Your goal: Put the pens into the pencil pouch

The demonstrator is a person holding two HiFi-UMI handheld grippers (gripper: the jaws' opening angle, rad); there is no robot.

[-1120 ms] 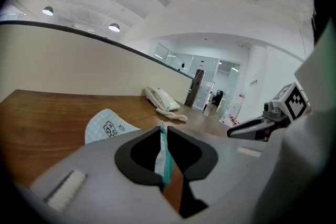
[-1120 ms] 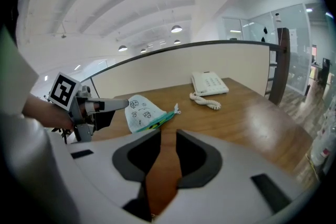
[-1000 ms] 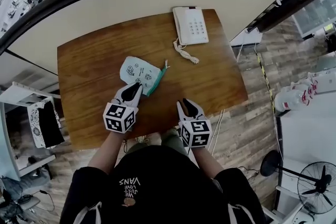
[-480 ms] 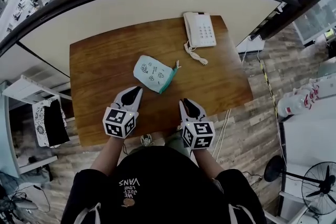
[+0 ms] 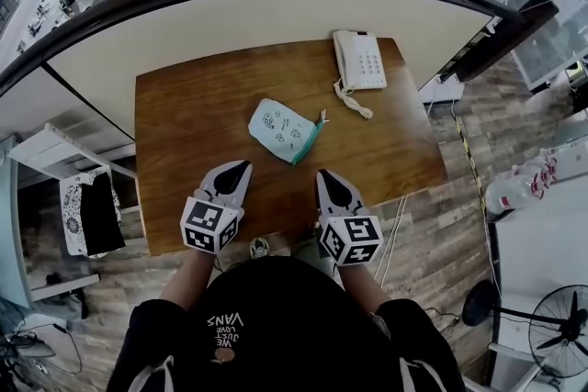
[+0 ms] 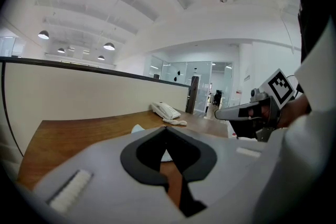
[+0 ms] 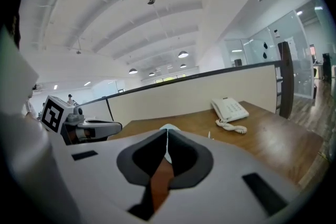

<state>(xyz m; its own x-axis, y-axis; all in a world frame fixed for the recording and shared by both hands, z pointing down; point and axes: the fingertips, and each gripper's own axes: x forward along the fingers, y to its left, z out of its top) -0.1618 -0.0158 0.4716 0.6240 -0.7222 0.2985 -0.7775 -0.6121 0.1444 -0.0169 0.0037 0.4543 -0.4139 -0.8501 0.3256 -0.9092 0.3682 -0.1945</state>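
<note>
The pale pencil pouch (image 5: 284, 128) with doodle prints and a teal zip edge lies flat in the middle of the wooden table (image 5: 184, 124); no loose pens show anywhere. My left gripper (image 5: 243, 166) hovers over the table's near edge, apart from the pouch. Its jaws have just closed and meet with nothing between them (image 6: 166, 129). My right gripper (image 5: 322, 173) hangs beside it at the near edge, also just closed and empty (image 7: 167, 131). Beyond the fingertips, the pouch (image 6: 137, 128) (image 7: 169, 127) peeks out in both gripper views.
A white desk phone (image 5: 359, 60) with a coiled cord sits at the table's far right corner. A cream partition with a dark rail (image 5: 276, 5) backs the table. A standing fan (image 5: 551, 326) and wood floor lie to the right.
Both grippers have drawn back from the pouch toward the near edge and risen. The right jaws, slightly apart before, now meet. The pouch stays on the table.
</note>
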